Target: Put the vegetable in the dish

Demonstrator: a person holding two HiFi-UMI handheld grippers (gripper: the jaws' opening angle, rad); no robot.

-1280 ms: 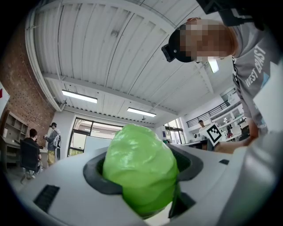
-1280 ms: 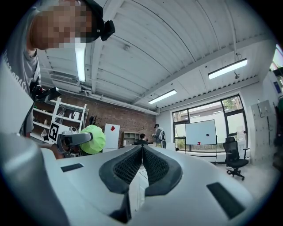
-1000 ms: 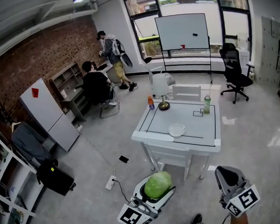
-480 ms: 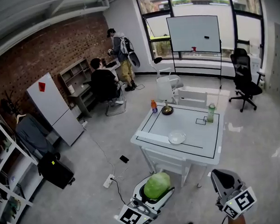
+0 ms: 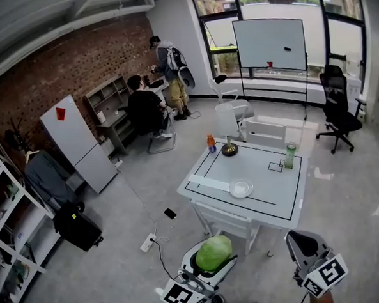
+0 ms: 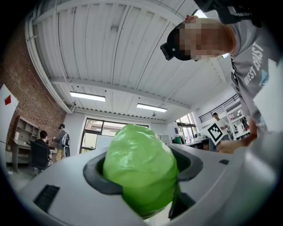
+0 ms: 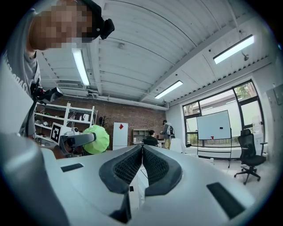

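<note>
Green cabbage clamped between the left gripper's jaws

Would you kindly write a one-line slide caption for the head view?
Left claw holds the green vegetable, right claw shut and empty, white table with the dish ahead.

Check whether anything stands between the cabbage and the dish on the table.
Nothing visible does. The cabbage, clamped in the left gripper's jaws, is over open floor short of the table. The dish lies by the table's near edge with bare top around it. The lamp, orange bottle and green bottle stand beyond it.
</note>
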